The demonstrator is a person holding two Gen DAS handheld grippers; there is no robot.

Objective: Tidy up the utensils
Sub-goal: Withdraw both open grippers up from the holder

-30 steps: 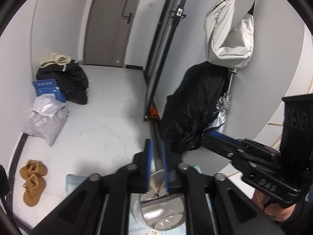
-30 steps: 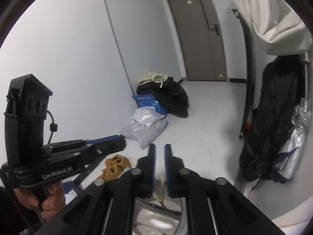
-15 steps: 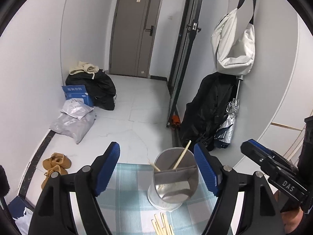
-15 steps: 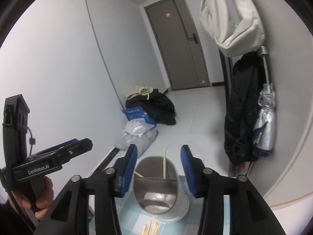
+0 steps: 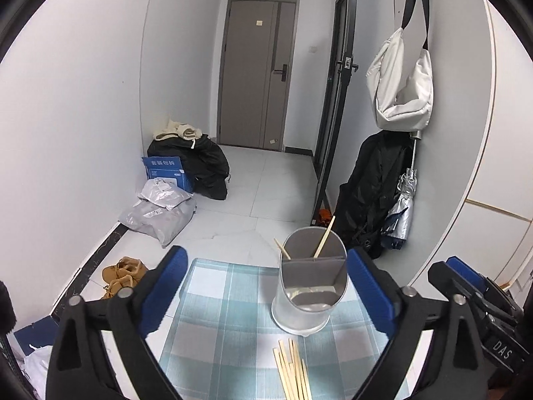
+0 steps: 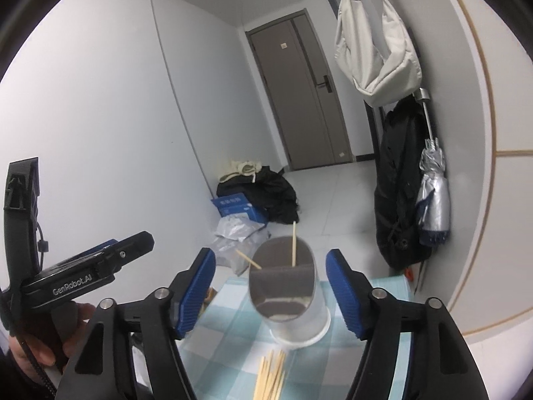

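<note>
- Left wrist view: the left gripper (image 5: 265,290) hangs above the counter (image 5: 213,330) with its blue fingers (image 5: 163,280) spread wide and nothing between them.
- Right wrist view: the right gripper (image 6: 269,288) is likewise spread and empty, aimed at the same spot.
- A metal utensil holder (image 5: 309,283) stands upright on the checked cloth (image 5: 206,303), with two chopsticks (image 5: 323,237) leaning inside its far compartment.
- A loose bundle of chopsticks (image 5: 293,370) lies flat on the cloth just in front of the holder, fanned out and overlapping.
- My guess is the next job is lifting sticks from that pile into the holder.
- The sticks are thin and lie flat, so the fingers could skid over them or scatter the fan.
- Pinching several at once risks one slipping out on the way.
- The holder looks light and tall; a knock from either gripper could tip it.
- Both grippers working the same small patch could also bump each other.
</note>
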